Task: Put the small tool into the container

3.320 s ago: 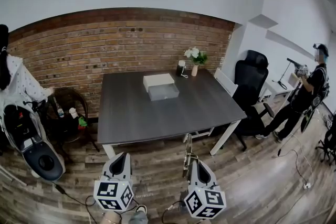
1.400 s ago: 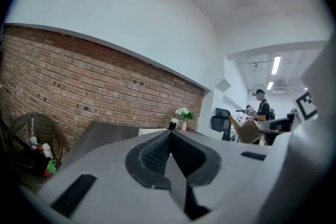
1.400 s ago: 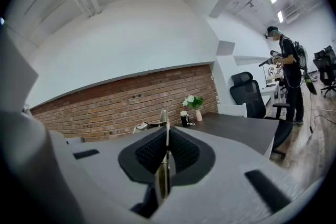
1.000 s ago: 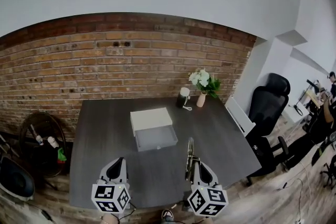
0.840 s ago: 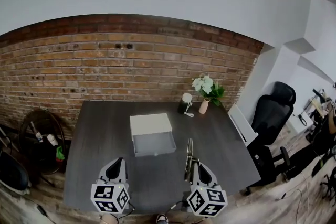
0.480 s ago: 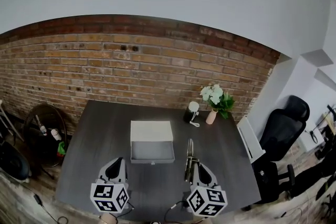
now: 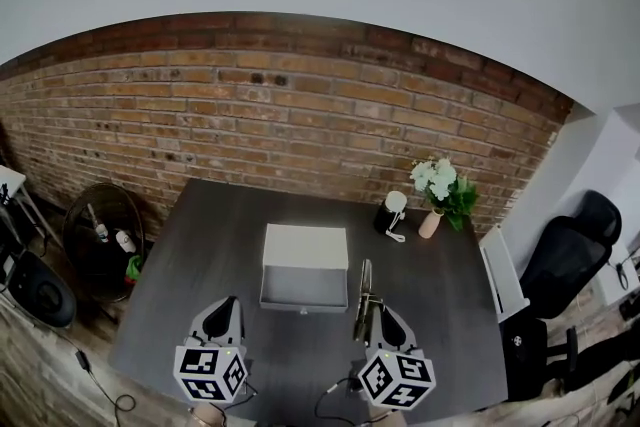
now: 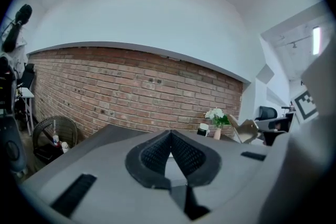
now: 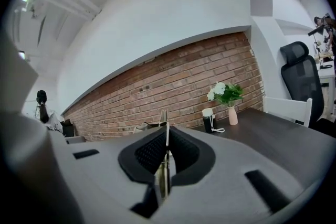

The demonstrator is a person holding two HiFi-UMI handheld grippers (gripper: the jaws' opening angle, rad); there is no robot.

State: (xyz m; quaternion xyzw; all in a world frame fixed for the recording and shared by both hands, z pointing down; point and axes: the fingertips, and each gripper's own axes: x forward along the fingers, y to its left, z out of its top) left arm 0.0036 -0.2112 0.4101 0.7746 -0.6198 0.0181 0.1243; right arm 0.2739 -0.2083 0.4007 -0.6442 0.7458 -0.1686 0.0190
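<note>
Dark table (image 7: 200,245) before brick wall (image 7: 250,105); right claw (image 7: 374,313) pinches the small tool (image 7: 365,287), a thin, stiff, likely light metal piece jutting ahead of its jaws, gripped at its base, container (image 7: 305,247) just ahead-left.

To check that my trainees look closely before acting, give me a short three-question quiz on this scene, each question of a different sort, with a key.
1. True or false: the left gripper holds the small tool.
2. The container has its drawer: A shut; B open; C off the table.
3. Fill in: the flower vase stands near the table's far ___ corner, in the head view.
Key: 1 false, the right gripper clamps it; 2 B; 3 right.
</note>
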